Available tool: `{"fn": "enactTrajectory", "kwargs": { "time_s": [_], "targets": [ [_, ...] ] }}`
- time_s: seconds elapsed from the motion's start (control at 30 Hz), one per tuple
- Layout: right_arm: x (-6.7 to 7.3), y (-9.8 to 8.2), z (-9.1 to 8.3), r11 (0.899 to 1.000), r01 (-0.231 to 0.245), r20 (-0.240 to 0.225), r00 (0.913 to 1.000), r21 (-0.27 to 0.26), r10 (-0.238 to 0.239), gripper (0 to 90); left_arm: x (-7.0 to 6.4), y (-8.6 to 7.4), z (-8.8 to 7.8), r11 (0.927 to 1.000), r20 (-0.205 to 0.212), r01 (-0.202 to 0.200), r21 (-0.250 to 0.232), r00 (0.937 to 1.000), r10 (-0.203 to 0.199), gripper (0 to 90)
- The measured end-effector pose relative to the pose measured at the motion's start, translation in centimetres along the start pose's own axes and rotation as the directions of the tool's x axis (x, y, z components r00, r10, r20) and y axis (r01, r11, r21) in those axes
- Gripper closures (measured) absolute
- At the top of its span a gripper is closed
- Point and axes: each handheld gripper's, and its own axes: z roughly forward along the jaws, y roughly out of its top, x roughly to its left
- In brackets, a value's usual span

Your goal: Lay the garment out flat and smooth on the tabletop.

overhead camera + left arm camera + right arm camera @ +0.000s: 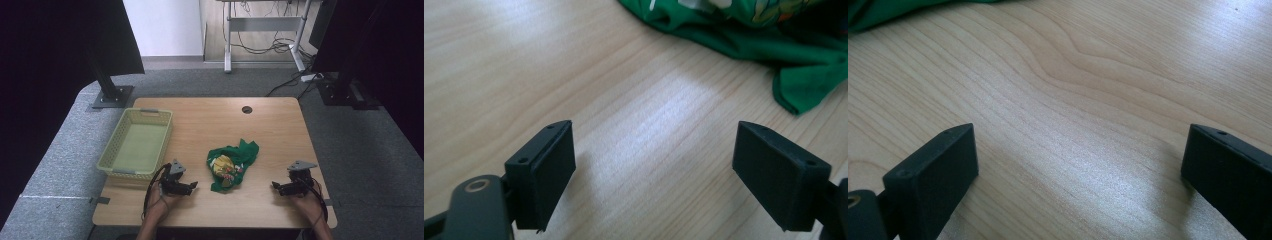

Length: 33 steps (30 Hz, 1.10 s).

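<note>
I see the green cloth point(233, 164) lying crumpled near the middle of the tabletop point(210, 117), slightly toward my side, with a yellow printed patch showing on top of its folds. It rests flat on the wood and nothing holds it. My left hand-held gripper point(194, 185) sits just left of the cloth, pointing toward it; in the left gripper view its jaws are spread with only bare wood between them, and the cloth's nearest hem point(796, 97) lies ahead and to the right, apart from the pads. My right hand-held gripper point(274, 185) sits well to the right of the cloth, also pointing inward, jaws spread over bare wood; a corner of green cloth point(878, 12) shows at the far upper left of the right gripper view. I judge the step in hand to be the approach, before any grasp. The next move calls for bringing the left jaws forward and right until one hem lies between the pads, low enough to catch the fabric without scraping the wood. A pale green basket point(136, 145) stands empty at the left side of the tabletop, close behind the left gripper, so I would avoid swinging that way. The near edge lies just behind both hands; open wood lies beyond the cloth.
</note>
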Motion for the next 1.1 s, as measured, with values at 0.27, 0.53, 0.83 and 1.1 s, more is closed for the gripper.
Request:
{"fn": "enactTrajectory", "kwargs": {
  "time_s": [0.27, 0.53, 0.83, 1.1],
  "targets": [
    [0.0, 0.0, 0.0, 1.000, 0.000, 0.000, 1.0000, 0.000, 0.000, 1.2, -0.5, 2.0, 0.1, 0.9993, 0.031, -0.036, -0.003, 0.9989, 0.036, 19.8],
    [0.0, 0.0, 0.0, 1.000, 0.000, 0.000, 1.0000, 0.000, 0.000, 1.2, -1.2, 2.9, 0.6, 0.9982, 0.063, -0.060, 0.001, 0.9962, 0.060, 25.3],
    [0.0, 0.1, 0.0, 1.000, 0.001, -0.003, 1.0000, 0.009, -0.001, 1.4, -2.8, 3.4, 1.5, 0.9953, 0.140, -0.097, 0.009, 0.9856, 0.095, 30.8],
    [0.1, 0.2, 0.0, 1.000, 0.004, -0.006, 1.0000, 0.019, -0.004, 1.7, -4.5, 3.6, 2.4, 0.9881, 0.202, -0.151, 0.029, 0.9690, 0.142, 36.2]
  ]
}}
